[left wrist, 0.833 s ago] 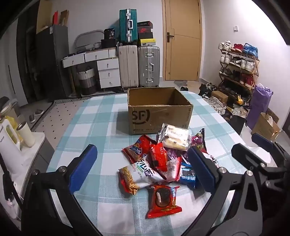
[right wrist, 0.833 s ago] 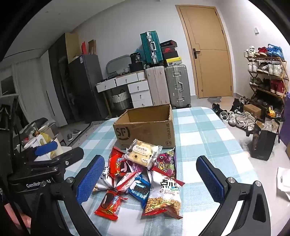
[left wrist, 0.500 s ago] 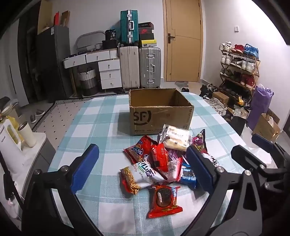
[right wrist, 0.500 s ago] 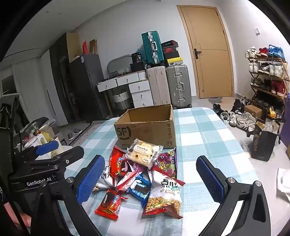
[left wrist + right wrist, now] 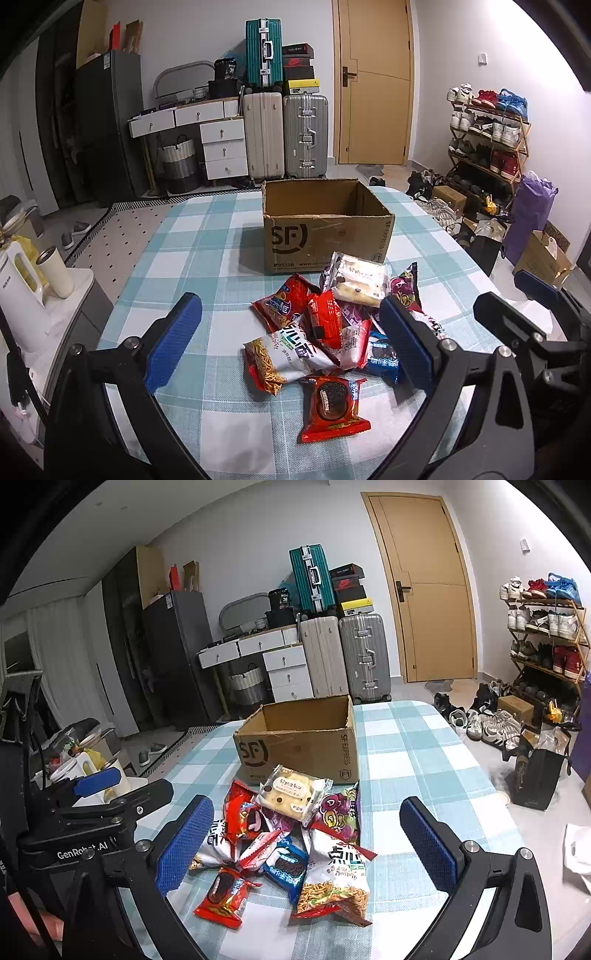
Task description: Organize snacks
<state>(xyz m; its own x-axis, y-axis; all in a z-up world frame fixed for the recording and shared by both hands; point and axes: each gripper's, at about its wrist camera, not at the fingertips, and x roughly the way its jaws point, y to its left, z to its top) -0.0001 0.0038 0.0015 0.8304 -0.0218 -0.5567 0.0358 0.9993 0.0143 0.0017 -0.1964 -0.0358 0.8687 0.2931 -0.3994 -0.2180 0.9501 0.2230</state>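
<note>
Change since the previous frames: very small. Both views have shifted only slightly, with the box and packets sitting a touch lower and closer in view; no packet has moved. Judgement: still the approach stage, nothing sorted yet.

Left tongs (image 5: 290,338): apart, holding nothing, hovering above the near side of the snack pile (image 5: 332,325). Right tongs (image 5: 306,840): likewise apart and empty, also framing the pile between their blue pads.

Snacks: a loose heap on the checked counter (image 5: 192,236), just in front of the open cardboard box (image 5: 325,229). The box interior, as far as visible, looks empty. Packets overlap one another.
- red cookie packet (image 5: 334,406) lies nearest, at the front edge of the heap, mostly free of the others
- noodle-snack bag (image 5: 280,358) beside it, partly under neighbours
- pale cake packet (image 5: 356,278) at the back, leaning close to the box wall
- blue packet (image 5: 286,867) in the middle, wedged

Judgement: the red cookie packet looks the easiest first pick.
</note>
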